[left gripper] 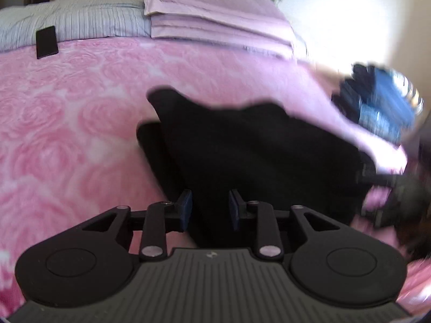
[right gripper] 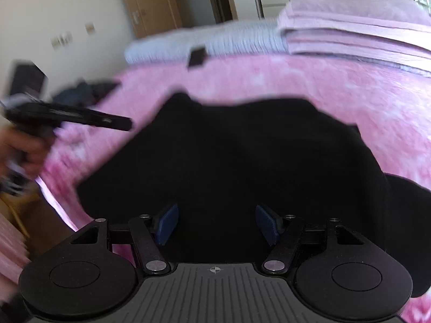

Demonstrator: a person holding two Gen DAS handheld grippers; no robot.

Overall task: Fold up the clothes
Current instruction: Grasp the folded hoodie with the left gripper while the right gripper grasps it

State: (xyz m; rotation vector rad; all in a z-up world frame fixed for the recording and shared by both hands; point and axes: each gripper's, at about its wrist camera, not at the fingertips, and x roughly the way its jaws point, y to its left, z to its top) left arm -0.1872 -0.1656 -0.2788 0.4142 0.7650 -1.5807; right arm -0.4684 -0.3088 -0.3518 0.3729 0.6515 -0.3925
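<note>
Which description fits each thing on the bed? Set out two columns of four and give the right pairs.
Things:
1. black garment
2. folded sheets
3. bedspread
4. small flat black object

Descriptions:
A. pink, with a rose pattern
B. pale lilac, stacked at the far end
C. lies just in front of both grippers
D. sits at the edge of the grey striped cover

Pairs: 1-C, 2-B, 3-A, 4-D

- No readable text, label, brand or number is seen anywhere.
- Only a tiny crosshair mark (right gripper: 214, 269) is printed on the gripper body (right gripper: 215, 296).
</note>
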